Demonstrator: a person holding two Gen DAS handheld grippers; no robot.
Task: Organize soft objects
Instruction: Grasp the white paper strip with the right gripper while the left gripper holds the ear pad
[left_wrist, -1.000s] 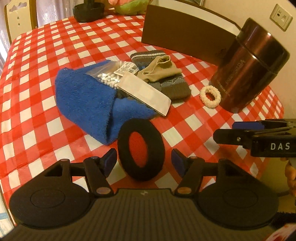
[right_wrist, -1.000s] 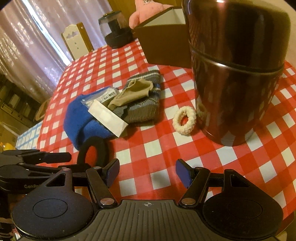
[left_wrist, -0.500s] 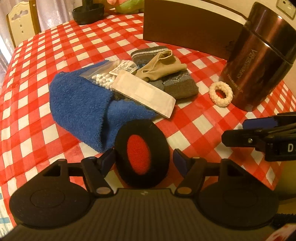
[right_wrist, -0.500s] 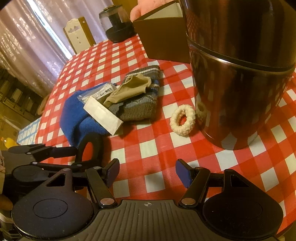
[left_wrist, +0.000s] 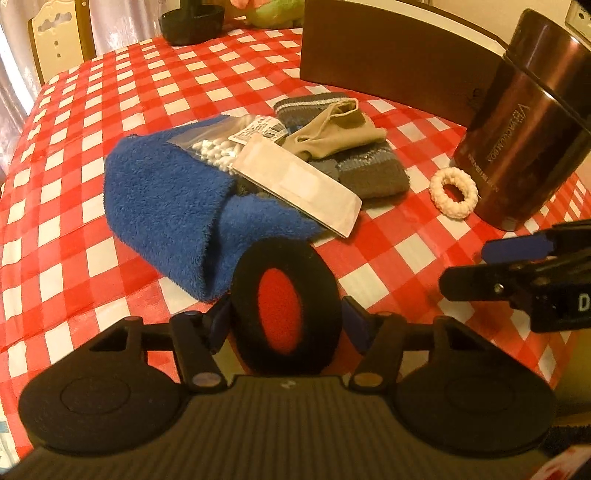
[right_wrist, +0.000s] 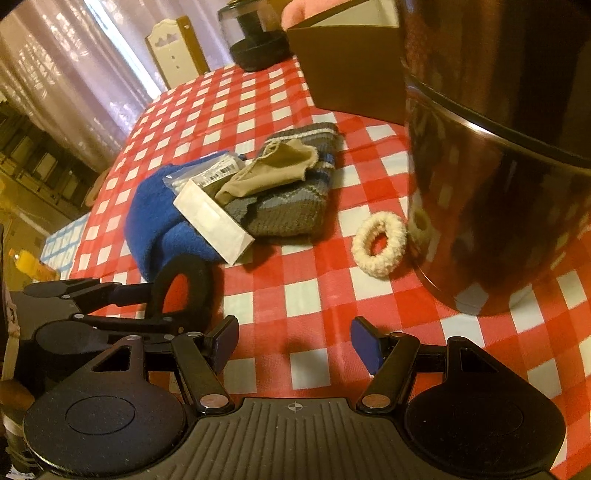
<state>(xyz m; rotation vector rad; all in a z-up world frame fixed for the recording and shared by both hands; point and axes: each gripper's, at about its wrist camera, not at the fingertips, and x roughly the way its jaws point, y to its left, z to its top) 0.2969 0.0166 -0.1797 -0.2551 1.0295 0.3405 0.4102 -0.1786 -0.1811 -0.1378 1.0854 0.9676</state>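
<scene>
Left gripper (left_wrist: 285, 322), jaws apart, straddles the black foam ring (left_wrist: 283, 304) standing on the checked tablecloth (left_wrist: 110, 266) beside the blue towel (left_wrist: 166, 206) (right gripper (right_wrist: 294, 345) open, empty): uneven closing may tip the compressible ring sideways.

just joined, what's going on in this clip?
A person is sorting soft items on a checkered table with two handheld claws. The left claw is open around a black foam ring standing on edge, fingers either side, not visibly squeezing it. The right claw is open and empty above the cloth. The blue towel, knit piece and cream scrunchie lie untouched beside the brown canister.
</scene>
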